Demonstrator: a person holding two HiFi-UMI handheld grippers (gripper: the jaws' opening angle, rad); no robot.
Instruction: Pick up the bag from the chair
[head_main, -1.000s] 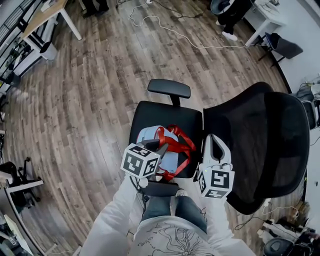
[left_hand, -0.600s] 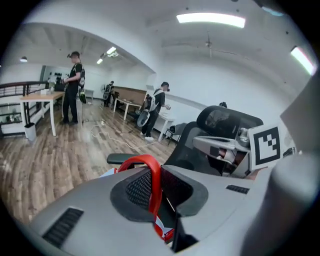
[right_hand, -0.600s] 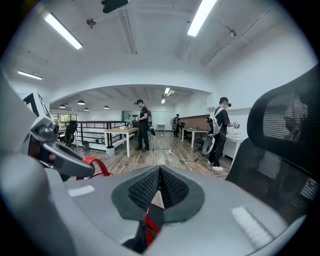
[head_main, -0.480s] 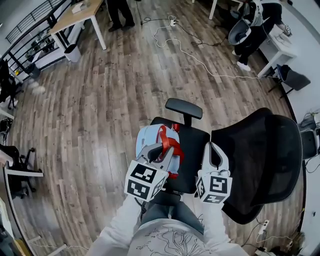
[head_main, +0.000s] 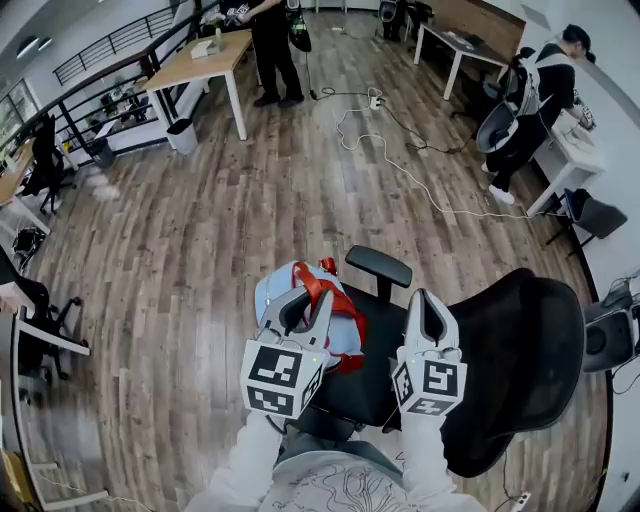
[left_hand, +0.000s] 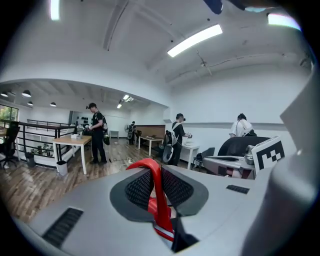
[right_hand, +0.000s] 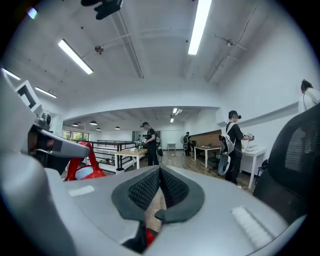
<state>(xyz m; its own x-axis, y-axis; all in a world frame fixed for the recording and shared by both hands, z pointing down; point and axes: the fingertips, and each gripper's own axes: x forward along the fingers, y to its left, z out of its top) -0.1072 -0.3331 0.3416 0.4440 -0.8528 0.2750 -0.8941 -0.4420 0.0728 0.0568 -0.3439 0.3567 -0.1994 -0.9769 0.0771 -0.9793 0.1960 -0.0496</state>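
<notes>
The left gripper (head_main: 303, 306) pinches the red strap (left_hand: 156, 190) of the blue bag (head_main: 268, 294). The bag hangs at its tips, mid-picture, over the chair (head_main: 520, 350). The right gripper (head_main: 428, 312), just right, is closed and empty.

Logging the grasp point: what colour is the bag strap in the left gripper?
The strap is red; left gripper view.

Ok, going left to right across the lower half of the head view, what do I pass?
Black office chair at the left edge → left gripper, clamped on the bag by its red strap → right gripper → the big chair's mesh backrest.
</notes>
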